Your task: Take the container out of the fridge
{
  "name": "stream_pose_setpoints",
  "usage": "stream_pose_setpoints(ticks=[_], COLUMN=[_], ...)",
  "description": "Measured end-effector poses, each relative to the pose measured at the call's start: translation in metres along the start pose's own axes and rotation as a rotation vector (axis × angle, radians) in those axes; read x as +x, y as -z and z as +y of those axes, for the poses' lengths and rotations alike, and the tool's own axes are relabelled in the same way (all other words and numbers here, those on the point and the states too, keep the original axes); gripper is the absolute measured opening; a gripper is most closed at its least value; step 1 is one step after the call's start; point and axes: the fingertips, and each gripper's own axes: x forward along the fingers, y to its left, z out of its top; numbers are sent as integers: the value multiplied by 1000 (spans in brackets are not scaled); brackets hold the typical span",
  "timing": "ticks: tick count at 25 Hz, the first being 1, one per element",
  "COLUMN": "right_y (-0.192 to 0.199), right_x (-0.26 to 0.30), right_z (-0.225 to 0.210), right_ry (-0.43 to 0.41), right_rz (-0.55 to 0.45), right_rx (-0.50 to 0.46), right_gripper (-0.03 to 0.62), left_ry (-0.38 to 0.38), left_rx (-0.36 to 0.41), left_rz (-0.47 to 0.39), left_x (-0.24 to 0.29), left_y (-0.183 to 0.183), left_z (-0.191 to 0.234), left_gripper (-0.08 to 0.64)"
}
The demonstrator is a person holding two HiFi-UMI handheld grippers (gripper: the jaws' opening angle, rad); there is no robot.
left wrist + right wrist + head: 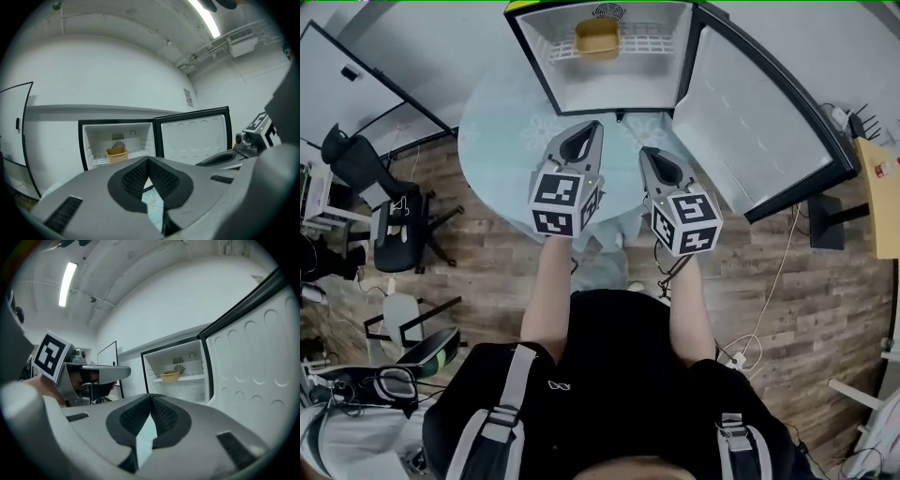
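Firstly, at left, the left claw [589, 127], jaws together and empty, held above the pale round tabletop [492, 141]; beyond it, the yellow container [597, 37] sits on the wire shelf [652, 42] inside the open fridge [546, 66], well apart from both claws; right claw [647, 153], jaws together, empty; fridge door [759, 131] swung wide at right

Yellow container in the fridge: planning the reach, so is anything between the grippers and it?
Nothing visible does. The black-framed fridge's door is swung open, and the yellow plastic container sits alone on the white wire shelf.
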Motion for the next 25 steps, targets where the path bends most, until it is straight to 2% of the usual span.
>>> stream_pose_setpoints(ticks=[3,5,8,14,18,22,24,25], right_y=[-2,-7,-18,-28,-26,-29,-34,-37], right_x=[17,30,50,87,124,152,166,173], right_z=[-2,-4,-11,-24,-30,-26,-22,-20], right_ry=[-17,-20,-9,-13,-18,-7,-10,-16], right_rz=[8,7,13,51,81,133,149,151], right_rx=[-4,-18,-68,-171,-249,-382,-446,-468], right_gripper=[6,6,6,6,6,8,8,8], left_ry=[-17,3,42,29,58,42,45,52], left_rx=[2,-2,-24,13,85,166,186,194], left_rz=[13,11,9,49,67,167,184,182], left_x=[6,12,27,56,81,96,102,107], left_y=[3,5,8,14,21,38,39,38], left_z=[14,19,25,47,62,83,93,96], left_gripper=[0,0,0,2,2,10,92,94])
